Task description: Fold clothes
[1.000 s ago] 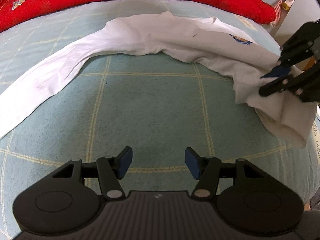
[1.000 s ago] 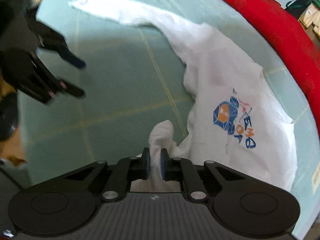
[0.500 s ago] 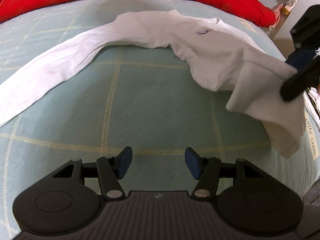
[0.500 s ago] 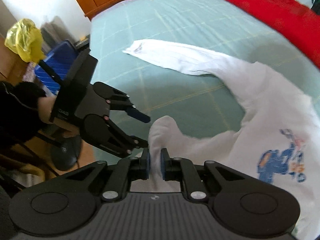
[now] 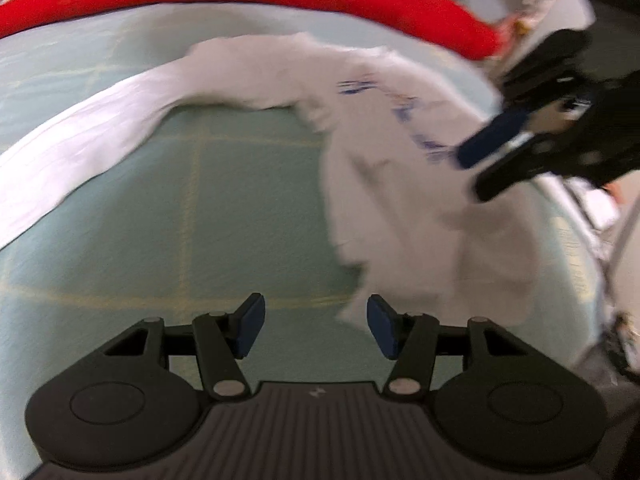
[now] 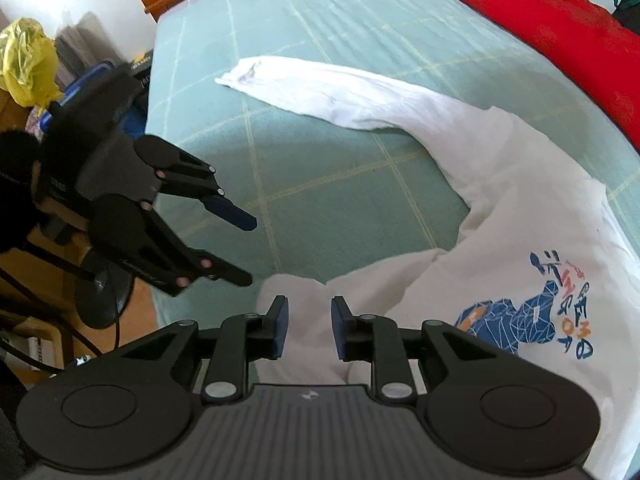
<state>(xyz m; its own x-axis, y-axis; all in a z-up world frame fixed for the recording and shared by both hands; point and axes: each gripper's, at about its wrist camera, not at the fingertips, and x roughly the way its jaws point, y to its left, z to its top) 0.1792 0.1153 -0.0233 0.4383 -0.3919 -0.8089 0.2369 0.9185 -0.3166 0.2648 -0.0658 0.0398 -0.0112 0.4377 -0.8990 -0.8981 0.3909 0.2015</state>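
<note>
While the white long-sleeved shirt with a blue-and-orange chest print (image 6: 520, 216) lies spread on the pale green checked bedcover (image 6: 328, 184), body toward the near edge and one sleeve running back across the middle, the right gripper (image 6: 306, 326) has just been opening; its blue pads now stand clear of the cuff fold between them. Left gripper (image 5: 312, 330) released, nothing between its pads, over bare cover beside the fold. Red blanket (image 6: 560, 32) along the far edge.

Left gripper (image 5: 312, 330) gapes; right gripper (image 6: 306, 326) has just been opening, seemingly released.
</note>
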